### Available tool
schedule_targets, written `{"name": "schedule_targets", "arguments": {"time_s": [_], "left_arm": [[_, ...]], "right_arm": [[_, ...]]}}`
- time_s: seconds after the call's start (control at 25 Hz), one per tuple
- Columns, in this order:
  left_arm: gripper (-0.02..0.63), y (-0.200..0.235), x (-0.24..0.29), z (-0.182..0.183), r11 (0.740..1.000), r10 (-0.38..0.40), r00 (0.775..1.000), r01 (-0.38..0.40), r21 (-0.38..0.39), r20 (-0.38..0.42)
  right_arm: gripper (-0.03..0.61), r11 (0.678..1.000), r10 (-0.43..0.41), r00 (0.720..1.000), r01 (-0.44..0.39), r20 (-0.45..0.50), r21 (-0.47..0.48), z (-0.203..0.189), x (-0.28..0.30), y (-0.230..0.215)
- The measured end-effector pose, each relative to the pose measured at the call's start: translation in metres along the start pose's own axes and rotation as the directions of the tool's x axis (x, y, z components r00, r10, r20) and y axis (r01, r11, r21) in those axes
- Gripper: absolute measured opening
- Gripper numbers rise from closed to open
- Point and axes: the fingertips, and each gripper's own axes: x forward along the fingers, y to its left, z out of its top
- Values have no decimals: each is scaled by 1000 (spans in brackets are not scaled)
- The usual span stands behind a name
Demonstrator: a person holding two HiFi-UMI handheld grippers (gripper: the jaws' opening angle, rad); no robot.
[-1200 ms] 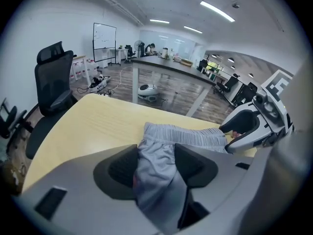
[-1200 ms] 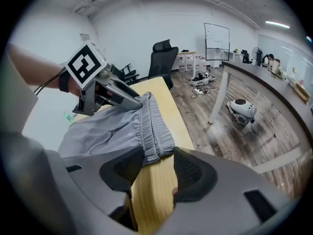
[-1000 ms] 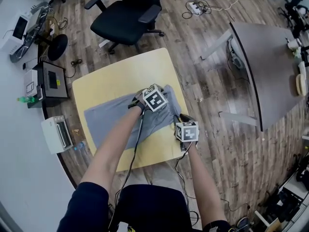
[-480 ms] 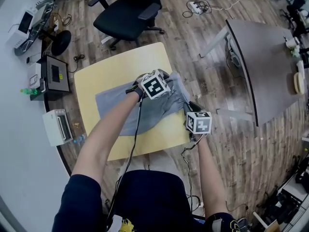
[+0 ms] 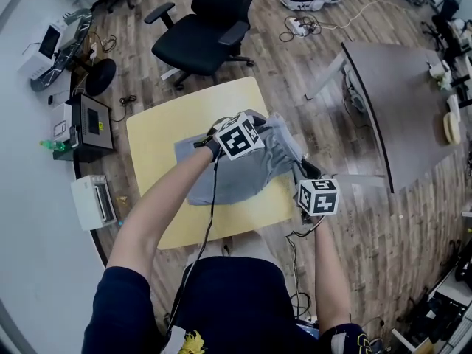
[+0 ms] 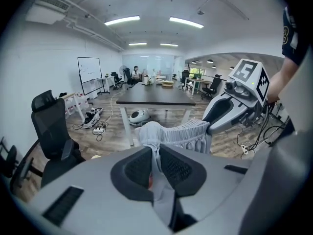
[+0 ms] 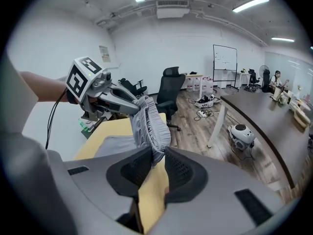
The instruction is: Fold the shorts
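Observation:
Grey shorts hang lifted by the waistband above the yellow table, their lower part still lying on it. My left gripper is shut on one end of the elastic waistband, with cloth pinched between its pads. The right gripper is shut on the other end; its jaws have just closed a little further on the fabric. The waistband is stretched between the two. Each gripper view shows the other gripper: the right gripper and the left gripper.
A black office chair stands beyond the table. A large grey table is at the right. A white device and a black box sit on the floor at the left. Cables lie on the wooden floor.
Both grippers have risen with the waistband. The shorts have lifted and slid toward the table's right side, baring more of the yellow top at the left.

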Motion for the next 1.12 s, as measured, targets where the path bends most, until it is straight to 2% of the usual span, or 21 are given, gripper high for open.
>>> {"name": "schedule_targets", "arguments": {"time_s": [0.24, 0.52, 0.84, 1.12], "left_arm": [[48, 5, -72, -54, 1000, 21, 1000, -21, 19, -7], [48, 20, -140, -128, 998, 63, 998, -63, 2, -22], [51, 30, -184, -211, 994, 101, 994, -103, -34, -39], [55, 38, -179, -295, 987, 133, 986, -142, -81, -105]], "right_arm": [[97, 998, 40, 999, -40, -9, -57, 8, -3, 100], [97, 989, 83, 996, -86, -34, -118, 8, 18, 208], [98, 975, 82, 994, -95, -73, -200, -3, 49, 289], [98, 966, 74, 987, -107, -143, -237, -39, 99, 338]]}}
